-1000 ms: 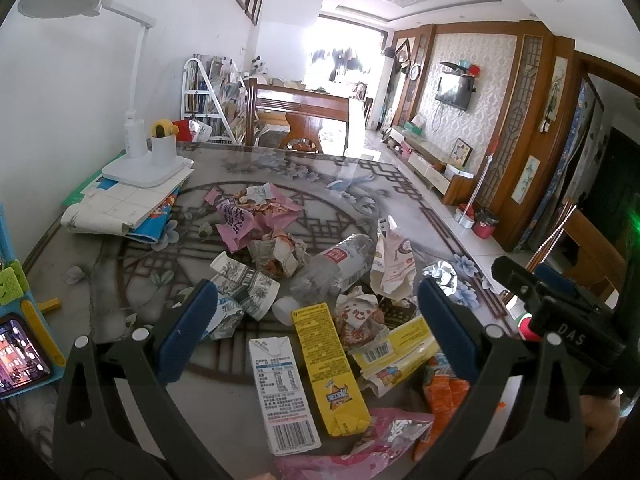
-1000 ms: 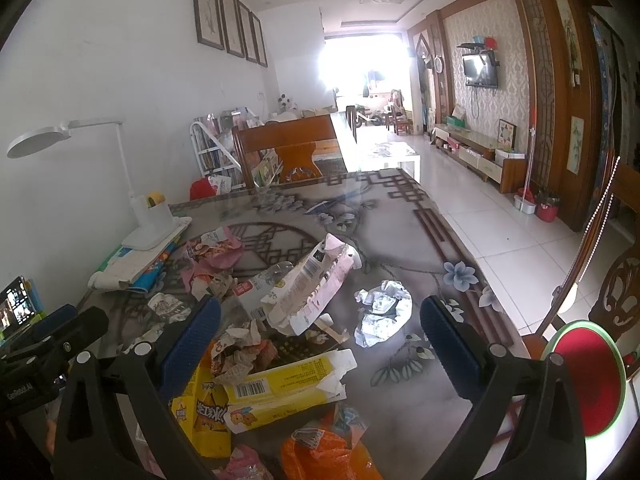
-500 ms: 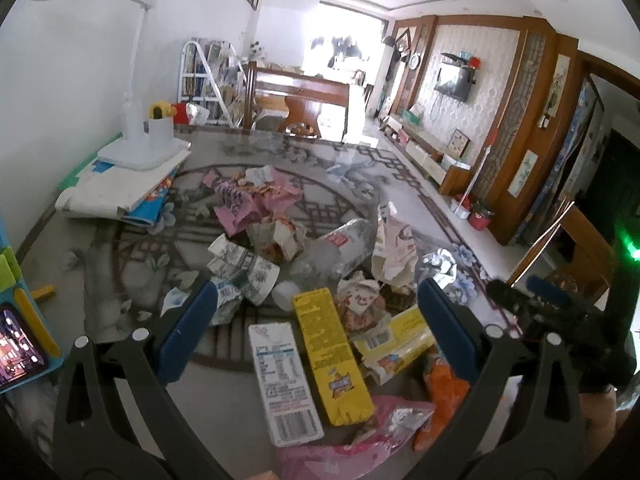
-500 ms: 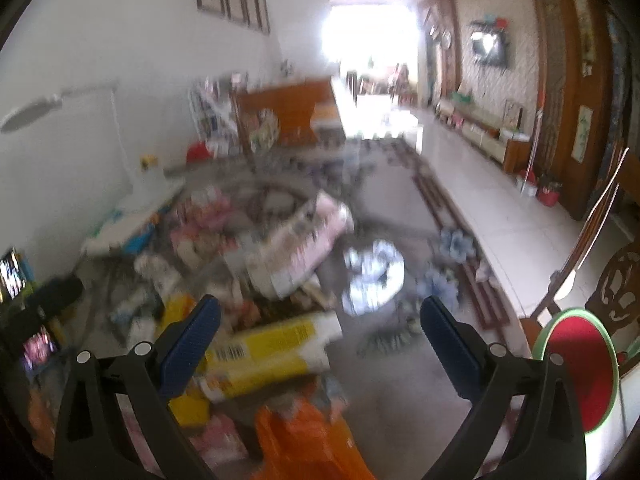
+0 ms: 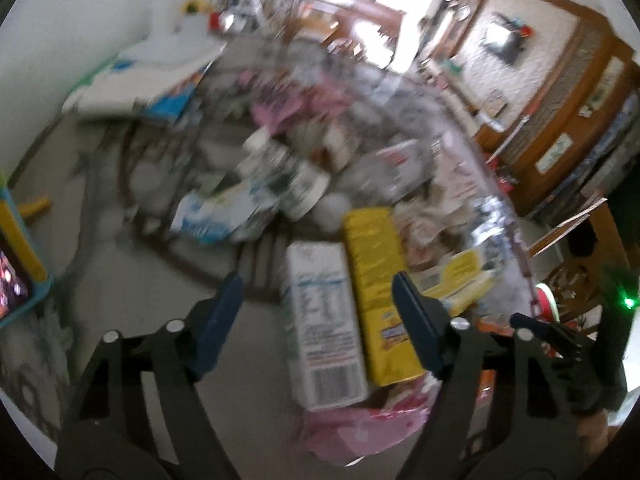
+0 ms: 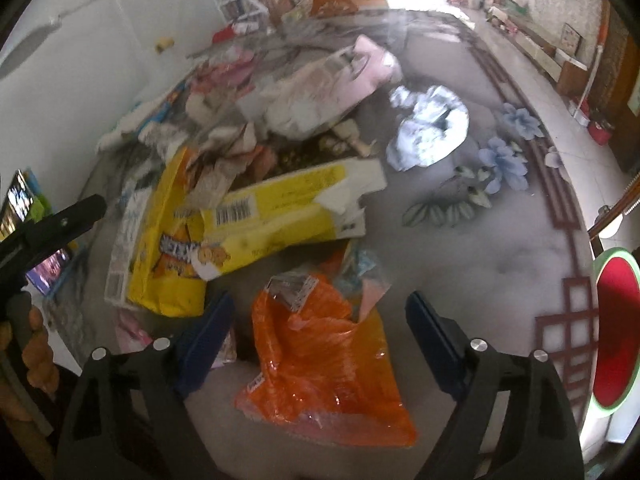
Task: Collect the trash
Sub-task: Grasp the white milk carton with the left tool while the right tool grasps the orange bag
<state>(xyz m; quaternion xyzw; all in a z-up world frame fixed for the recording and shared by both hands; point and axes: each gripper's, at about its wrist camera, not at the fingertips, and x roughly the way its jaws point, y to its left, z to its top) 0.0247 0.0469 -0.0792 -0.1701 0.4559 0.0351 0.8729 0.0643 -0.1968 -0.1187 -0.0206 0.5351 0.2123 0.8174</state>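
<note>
A heap of trash lies on the patterned glass table (image 6: 480, 264). My left gripper (image 5: 316, 296) is open above a flattened white carton (image 5: 324, 332) and a yellow snack pack (image 5: 380, 296); a pink wrapper (image 5: 360, 432) lies under them. My right gripper (image 6: 320, 320) is open, low over an orange wrapper (image 6: 320, 360). A torn yellow box (image 6: 280, 216), a yellow snack pack (image 6: 168, 248), crumpled foil (image 6: 432, 124) and a pink-white bag (image 6: 328, 88) lie beyond it. The left gripper's arm (image 6: 52, 224) shows at the left edge of the right wrist view.
A stack of papers with a lamp base (image 5: 160, 68) stands at the table's back left. A phone in a blue holder (image 5: 16, 276) is at the left edge. A red stool with a green rim (image 6: 612, 332) stands off the table's right side.
Both grippers have dropped toward the table and tilted down. The left one has closed in on the white carton, the right one on the orange wrapper. Both stay open.
</note>
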